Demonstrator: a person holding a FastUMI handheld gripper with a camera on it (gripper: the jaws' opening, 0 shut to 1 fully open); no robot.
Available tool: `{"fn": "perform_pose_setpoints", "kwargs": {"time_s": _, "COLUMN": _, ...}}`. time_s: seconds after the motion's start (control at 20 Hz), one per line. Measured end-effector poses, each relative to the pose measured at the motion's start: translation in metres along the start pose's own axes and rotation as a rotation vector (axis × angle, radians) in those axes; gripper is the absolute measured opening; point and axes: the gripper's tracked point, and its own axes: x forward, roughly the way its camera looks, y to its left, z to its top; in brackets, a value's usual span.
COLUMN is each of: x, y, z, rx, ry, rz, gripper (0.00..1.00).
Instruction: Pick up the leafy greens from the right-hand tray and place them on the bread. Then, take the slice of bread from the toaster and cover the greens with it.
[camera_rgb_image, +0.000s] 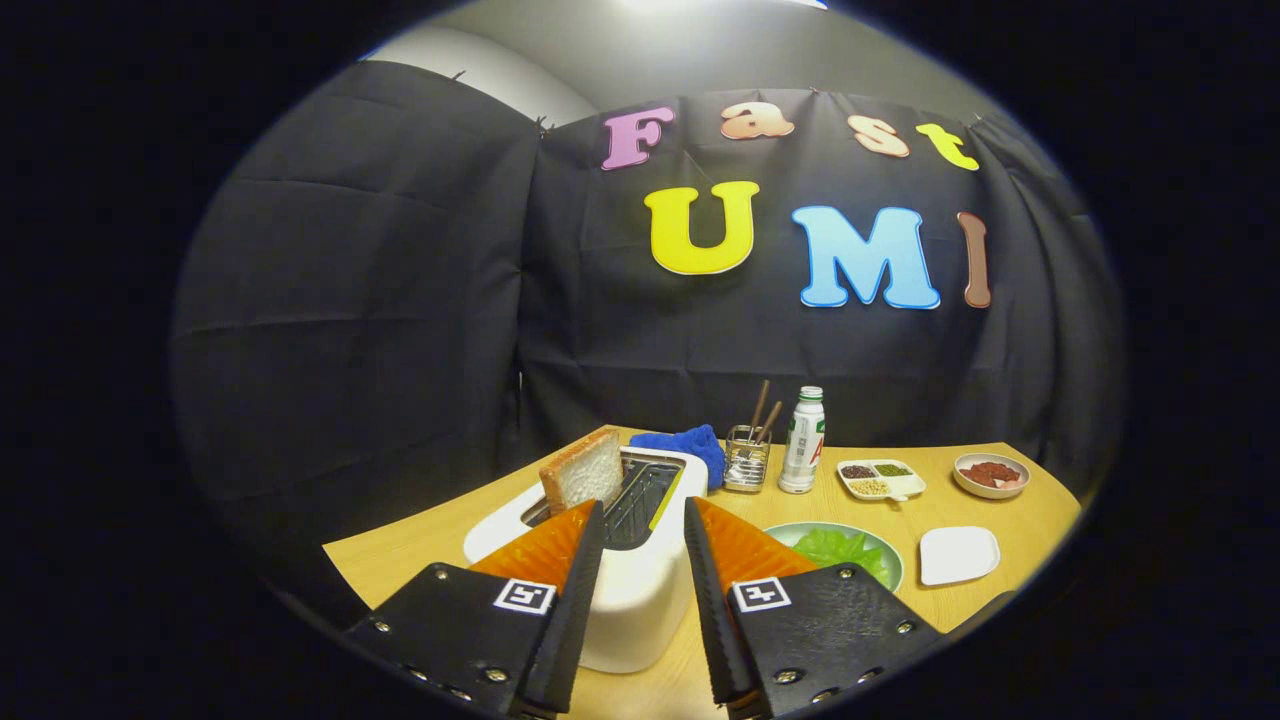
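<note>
**Risks: snagging the toaster, mashing the greens**

My gripper (644, 520) is spread wide, fingers holding nothing, hovering over the near end of the toaster (620, 580). A bread slice (583, 468) stands tilted in the slot, just beyond my left finger; a skewed bite could tear it or jam it against the slot wire. Leafy greens (838, 547) lie on the green plate (893, 560), right of my right finger, part hidden behind it. Soft leaves: shallow pinch drops them. I can't make out a base bread; the small white dish (958, 554) looks bare. Further back, the bottle (803, 441) and chopstick holder (746, 458) stand close together; a wide swing tips them.
</note>
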Motion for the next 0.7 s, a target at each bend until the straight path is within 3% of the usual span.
{"fn": "perform_pose_setpoints", "kwargs": {"time_s": 0.2, "x": 0.014, "y": 0.026, "z": 0.008, "rx": 0.013, "ry": 0.001, "rz": 0.015, "gripper": 0.50}}
{"fn": "perform_pose_setpoints", "kwargs": {"time_s": 0.7, "x": 0.065, "y": 0.051, "z": -0.004, "rx": -0.007, "ry": 0.063, "rz": -0.046, "gripper": 0.50}}
